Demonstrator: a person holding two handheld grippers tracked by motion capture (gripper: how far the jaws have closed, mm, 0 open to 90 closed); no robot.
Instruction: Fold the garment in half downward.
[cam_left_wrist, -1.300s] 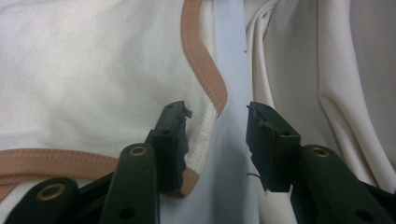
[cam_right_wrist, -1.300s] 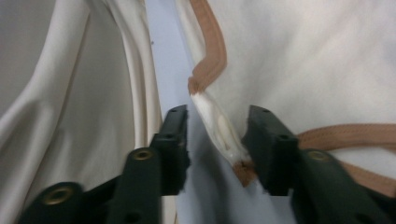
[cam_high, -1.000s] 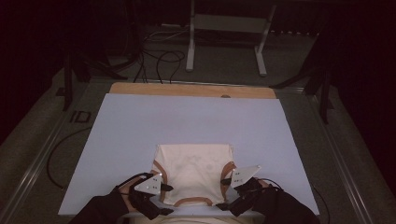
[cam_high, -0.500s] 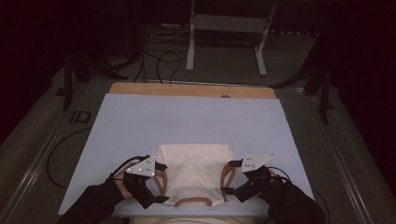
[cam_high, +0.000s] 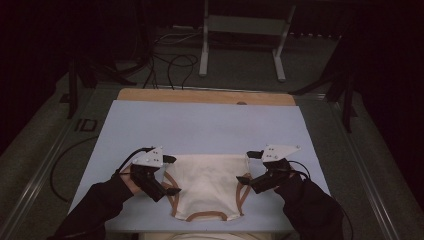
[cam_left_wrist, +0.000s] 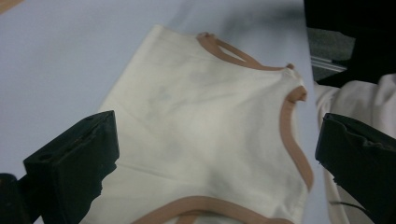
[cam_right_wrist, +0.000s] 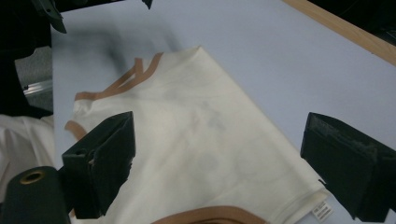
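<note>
One cream garment (cam_high: 207, 186) with tan trim lies folded flat at lower centre of the high view, on the pale blue tabletop (cam_high: 200, 125), probably laid there to keep the fold neat; two grippers flank it, left gripper (cam_high: 167, 175) and right gripper (cam_high: 245, 167), jaws wide, holding nothing, having just opened.

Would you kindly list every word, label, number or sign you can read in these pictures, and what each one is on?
No text can be read.
Small white tag on the hem of the folded cream garment: printing too small and blurred to read.
Lavender mat: no writing to be seen.
</note>
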